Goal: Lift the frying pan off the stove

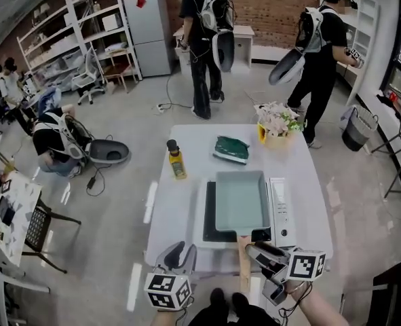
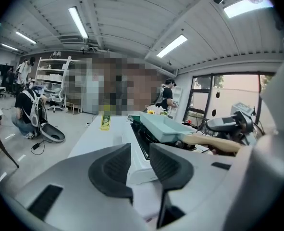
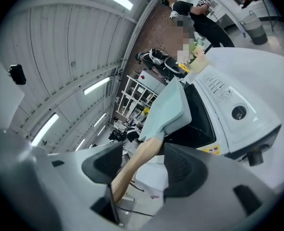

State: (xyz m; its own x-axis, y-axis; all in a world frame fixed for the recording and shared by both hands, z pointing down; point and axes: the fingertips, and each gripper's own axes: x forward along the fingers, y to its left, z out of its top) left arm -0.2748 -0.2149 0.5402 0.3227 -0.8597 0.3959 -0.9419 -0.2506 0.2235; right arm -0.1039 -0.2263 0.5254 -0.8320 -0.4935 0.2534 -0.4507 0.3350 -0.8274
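Pan sits on stove, wooden handle toward me. My right gripper jaws spread around handle, seemingly not pinching. Left gripper jaws slightly apart, nothing between.

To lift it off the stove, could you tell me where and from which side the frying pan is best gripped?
Grip the wooden handle from the near side: it juts straight out of the frying pan toward you, slim enough for the right tool.

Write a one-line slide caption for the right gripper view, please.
Right gripper, jaws apart, straddling the wooden handle of a pale green rectangular frying pan over the white stove.
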